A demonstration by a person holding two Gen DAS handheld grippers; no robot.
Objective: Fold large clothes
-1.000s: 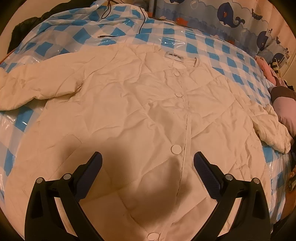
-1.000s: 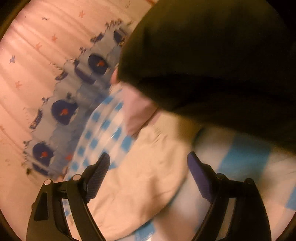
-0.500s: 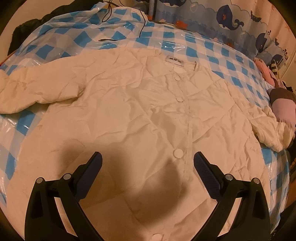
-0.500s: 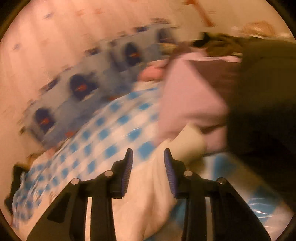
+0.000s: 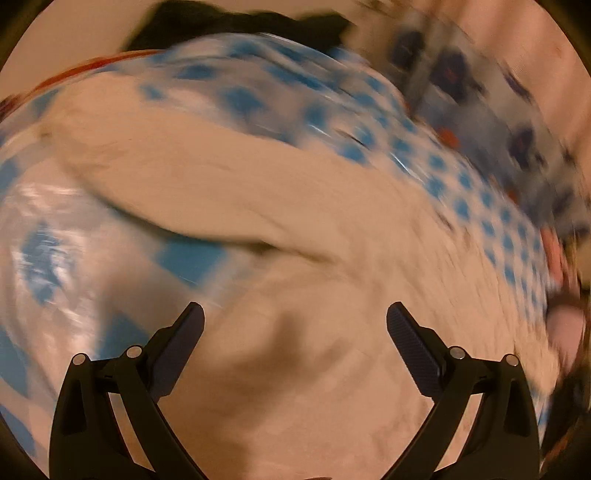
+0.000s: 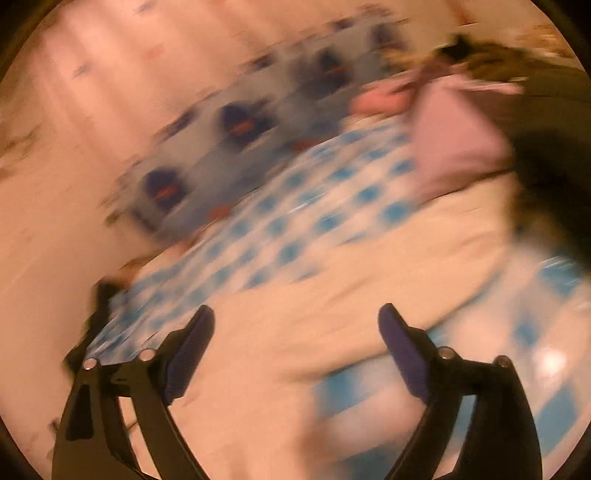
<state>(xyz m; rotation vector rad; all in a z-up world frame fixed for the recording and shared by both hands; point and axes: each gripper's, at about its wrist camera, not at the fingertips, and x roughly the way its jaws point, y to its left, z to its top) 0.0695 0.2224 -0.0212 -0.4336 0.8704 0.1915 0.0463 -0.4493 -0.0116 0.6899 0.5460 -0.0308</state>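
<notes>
A cream quilted jacket (image 5: 332, 258) lies spread flat on a blue-and-white checked plastic sheet (image 5: 240, 99). Both views are blurred by motion. In the left wrist view its left sleeve (image 5: 166, 177) stretches out to the left. My left gripper (image 5: 295, 325) is open and empty above the jacket's lower left side. In the right wrist view the jacket's right sleeve (image 6: 388, 273) runs across the middle. My right gripper (image 6: 295, 325) is open and empty above that sleeve.
A pink and lilac pile of clothes (image 6: 454, 140) and a dark garment (image 6: 546, 173) lie at the sheet's right end. A whale-print curtain (image 6: 236, 125) hangs behind the bed. A black garment (image 5: 236, 22) lies at the far left corner.
My left gripper has swung left, from the buttoned front toward the left sleeve. My right gripper has opened from nearly shut and now points at the right sleeve.
</notes>
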